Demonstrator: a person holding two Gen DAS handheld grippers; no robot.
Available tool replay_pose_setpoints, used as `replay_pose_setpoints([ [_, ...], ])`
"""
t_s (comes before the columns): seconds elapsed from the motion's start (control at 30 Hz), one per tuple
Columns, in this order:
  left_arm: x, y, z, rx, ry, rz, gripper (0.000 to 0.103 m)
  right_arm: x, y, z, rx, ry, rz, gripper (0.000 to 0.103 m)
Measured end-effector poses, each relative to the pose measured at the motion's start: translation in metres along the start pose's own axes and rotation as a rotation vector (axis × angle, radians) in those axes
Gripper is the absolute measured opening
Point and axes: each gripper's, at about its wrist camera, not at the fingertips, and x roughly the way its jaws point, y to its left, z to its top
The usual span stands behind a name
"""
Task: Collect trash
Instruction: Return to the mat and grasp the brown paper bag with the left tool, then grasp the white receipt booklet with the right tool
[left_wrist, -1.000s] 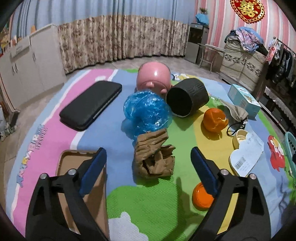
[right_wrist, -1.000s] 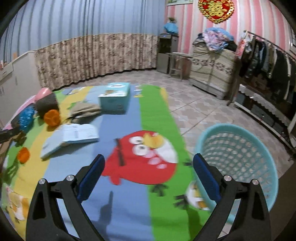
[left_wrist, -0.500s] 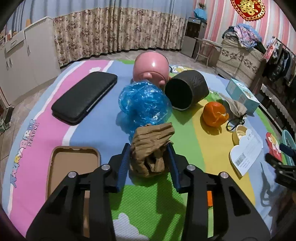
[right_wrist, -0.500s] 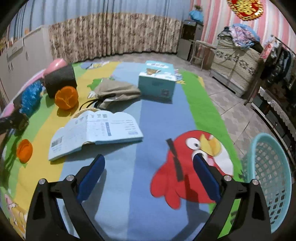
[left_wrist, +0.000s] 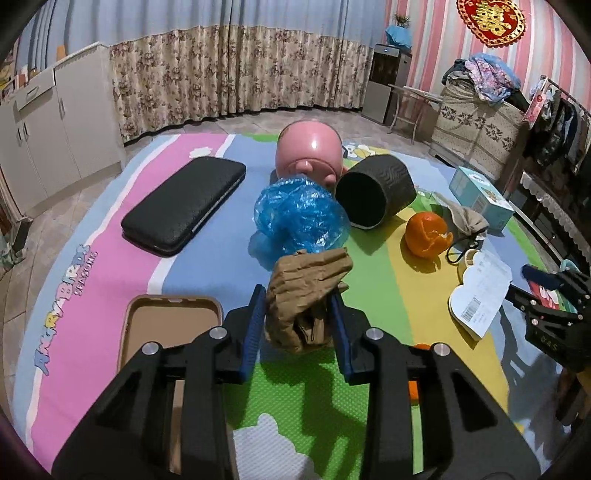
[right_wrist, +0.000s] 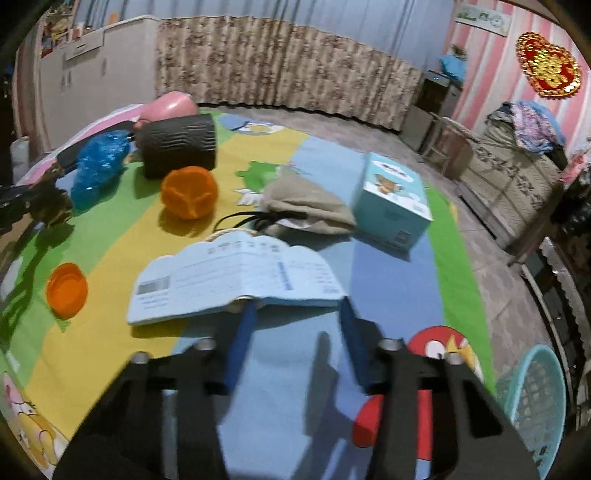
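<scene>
Left gripper (left_wrist: 297, 308): closed on the crumpled brown paper (left_wrist: 308, 291); both blue pads press its sides, and the lower part of the wad is hidden between the fingers.
Right gripper (right_wrist: 295, 314): jaws closing, fingertips at the near edge of the paper card (right_wrist: 236, 278); motion blur hides whether the pads touch it, and only mat shows between the blue fingers.
Brown paper: held just above the green stripe of the play mat (left_wrist: 207, 258), near its front edge.
Blue plastic bag (left_wrist: 299, 219): crumpled behind the brown paper, near the mat's middle; its near edge is covered by the paper.
Pink bowl (left_wrist: 310, 151): upturned at the far edge of the mat, its rim partly hidden by the blue bag.
Dark ribbed pot (left_wrist: 373, 192): on its side, mouth toward the left camera, just beside the bowl.
Orange peel (left_wrist: 426, 234): on the yellow stripe, torn edges visible.
Orange cap (right_wrist: 67, 290): on the yellow stripe; in the left view almost wholly hidden behind the gripper finger.
Beige pouch (right_wrist: 306, 206): between the peel and the light blue box (right_wrist: 395, 203); its black cord trails toward the card.
Black case (left_wrist: 184, 205): on the pink and blue stripes, toward the left edge.
Brown tray (left_wrist: 170, 325): front left of the mat, partly covered by the left gripper's body.
Teal basket (right_wrist: 533, 402): off the mat's right edge, cut by the frame.
</scene>
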Motion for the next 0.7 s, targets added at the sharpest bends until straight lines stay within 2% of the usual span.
replay_pose_setpoints([
  [0.03, -0.003, 0.0, 0.0, 0.001, -0.005, 0.001, 0.033, 0.0, 0.001, 0.002, 0.001, 0.003, 0.018, 0.029],
  [0.1, -0.006, 0.002, 0.001, 0.002, -0.011, 0.005, 0.033, -0.001, 0.0, 0.003, 0.009, 0.005, 0.042, 0.014],
  [0.17, -0.009, 0.004, 0.002, -0.001, -0.014, 0.008, 0.033, -0.002, -0.001, 0.003, 0.016, 0.0, 0.058, 0.005],
  [0.37, -0.016, 0.004, 0.004, 0.001, -0.032, 0.008, 0.033, -0.009, -0.018, -0.002, 0.086, -0.023, 0.083, 0.001],
  [0.47, -0.02, 0.001, 0.005, 0.008, -0.044, 0.004, 0.033, -0.01, -0.026, -0.007, 0.115, -0.005, 0.089, 0.001],
  [0.63, -0.023, 0.001, 0.004, 0.014, -0.048, 0.006, 0.033, -0.008, -0.026, -0.016, 0.211, 0.036, 0.129, 0.004],
  [0.67, -0.023, 0.001, 0.004, 0.014, -0.047, 0.004, 0.033, -0.007, -0.024, -0.017, 0.222, 0.04, 0.131, 0.015],
  [0.7, -0.024, 0.001, 0.003, 0.016, -0.047, 0.003, 0.033, -0.007, -0.021, -0.017, 0.237, 0.042, 0.132, 0.04],
])
